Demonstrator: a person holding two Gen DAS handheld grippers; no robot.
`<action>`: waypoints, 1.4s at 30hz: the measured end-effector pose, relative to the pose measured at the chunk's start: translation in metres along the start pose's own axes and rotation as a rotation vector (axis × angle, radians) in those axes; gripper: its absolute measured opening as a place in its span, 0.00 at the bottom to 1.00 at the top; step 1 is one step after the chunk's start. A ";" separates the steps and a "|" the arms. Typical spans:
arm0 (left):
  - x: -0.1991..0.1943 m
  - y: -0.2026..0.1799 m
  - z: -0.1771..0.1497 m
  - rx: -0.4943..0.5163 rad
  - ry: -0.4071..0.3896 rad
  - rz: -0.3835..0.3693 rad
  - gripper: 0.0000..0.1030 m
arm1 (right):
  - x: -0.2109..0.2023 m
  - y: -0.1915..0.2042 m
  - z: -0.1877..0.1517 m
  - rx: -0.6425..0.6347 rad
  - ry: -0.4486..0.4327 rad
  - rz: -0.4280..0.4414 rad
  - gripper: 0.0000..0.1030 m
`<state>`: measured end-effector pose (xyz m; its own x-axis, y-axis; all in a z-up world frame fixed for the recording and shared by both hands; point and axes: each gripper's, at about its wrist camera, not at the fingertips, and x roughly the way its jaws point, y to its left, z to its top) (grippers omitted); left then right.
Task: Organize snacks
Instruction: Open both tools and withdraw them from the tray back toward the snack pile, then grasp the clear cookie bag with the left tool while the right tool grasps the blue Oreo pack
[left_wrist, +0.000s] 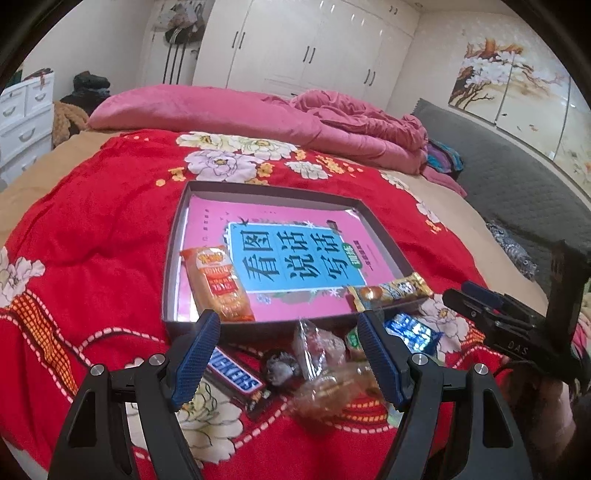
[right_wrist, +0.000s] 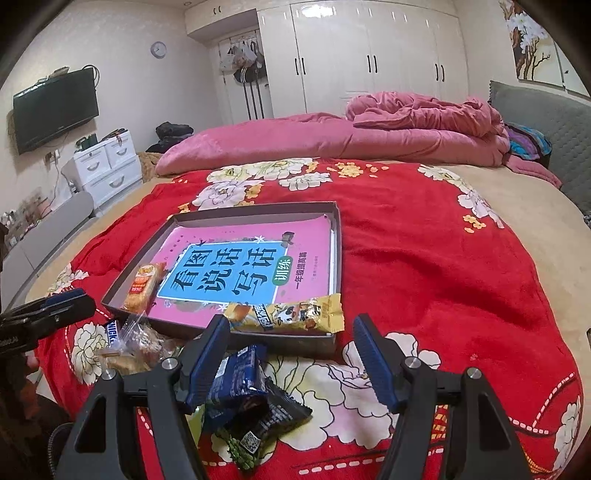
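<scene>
**Two snacks boxed, the rest heaped at the near rim**

The shallow grey cardboard box lies flat on the red flowered blanket, which gives it a steady, open-topped target for snacks brought in from the near side. Its floor is covered by a pink and blue book, so packets land on a smooth cover, not soft cloth.

Inside, an orange-wrapped cake packet lies in the near left corner. A yellow wrapped snack bar rests across the near right corner, its end overhanging the rim; it looks only half settled.

The unsorted snacks wait just outside the near wall, probably piled there to keep each carry short: a brown Snickers bar to the left, clear cellophane packets in the middle, a dark blue foil packet to the right, and a black packet with a printed code nearest.

The left gripper hovers above the cellophane packets with its jaws parted, grasping nothing. The right gripper hangs over the blue foil packet, jaws likewise spread and empty, its left finger just over the wrapper.
</scene>
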<state>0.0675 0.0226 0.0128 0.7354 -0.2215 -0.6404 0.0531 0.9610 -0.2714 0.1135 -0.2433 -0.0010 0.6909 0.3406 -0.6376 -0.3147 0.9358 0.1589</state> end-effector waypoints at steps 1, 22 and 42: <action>0.000 0.000 -0.001 -0.001 0.004 0.000 0.76 | 0.000 -0.001 -0.001 0.002 0.002 -0.001 0.67; 0.006 -0.027 -0.036 0.004 0.109 -0.016 0.76 | -0.011 -0.011 -0.011 0.019 0.017 -0.016 0.67; 0.033 -0.028 -0.046 -0.050 0.181 -0.010 0.76 | 0.013 -0.014 -0.024 0.099 0.149 0.126 0.62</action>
<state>0.0588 -0.0192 -0.0341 0.6011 -0.2618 -0.7551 0.0230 0.9501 -0.3111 0.1112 -0.2542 -0.0300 0.5441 0.4452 -0.7111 -0.3222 0.8935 0.3129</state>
